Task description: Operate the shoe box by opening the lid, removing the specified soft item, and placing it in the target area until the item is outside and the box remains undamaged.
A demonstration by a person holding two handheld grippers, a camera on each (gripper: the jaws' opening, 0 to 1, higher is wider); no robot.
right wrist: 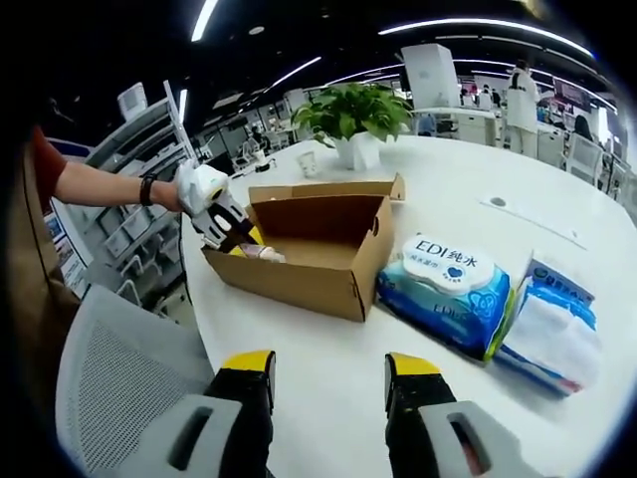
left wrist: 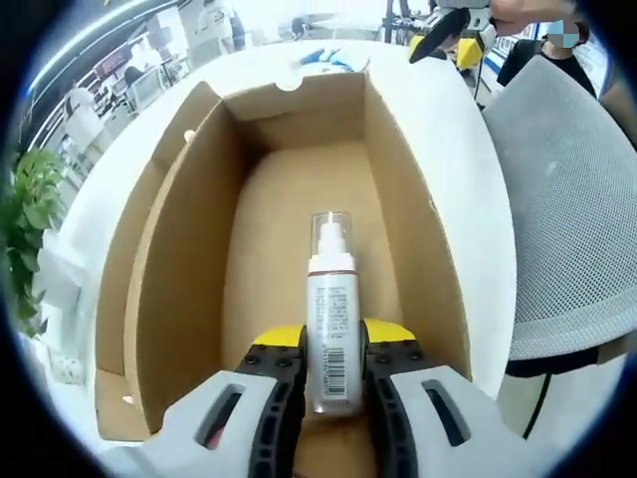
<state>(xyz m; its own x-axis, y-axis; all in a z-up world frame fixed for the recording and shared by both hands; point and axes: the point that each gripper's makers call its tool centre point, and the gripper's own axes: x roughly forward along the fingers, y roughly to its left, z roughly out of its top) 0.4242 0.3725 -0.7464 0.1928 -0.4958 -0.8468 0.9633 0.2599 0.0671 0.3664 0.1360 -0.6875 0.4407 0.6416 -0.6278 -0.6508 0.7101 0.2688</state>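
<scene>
The brown cardboard shoe box (left wrist: pixel 299 199) lies open, its lid flap (left wrist: pixel 124 289) folded out to the left. Inside it lies a white spray bottle (left wrist: pixel 331 329) with a clear cap and a barcode label. My left gripper (left wrist: pixel 333 344) is shut on the bottle's lower body, its yellow-tipped jaws pressing on both sides. In the right gripper view the box (right wrist: pixel 309 254) stands on the white table, and the left gripper (right wrist: pixel 227 224), held by a gloved hand, reaches into its left end. My right gripper (right wrist: pixel 328 370) hovers open over the table in front of the box, holding nothing.
A blue EDI tissue pack (right wrist: pixel 443 289) and a second soft pack (right wrist: pixel 552 334) lie right of the box. A potted plant (right wrist: pixel 353 115) stands behind it. A grey mesh chair (right wrist: pixel 119 368) is at the table's near edge. The other gripper (left wrist: pixel 448 30) shows beyond the box.
</scene>
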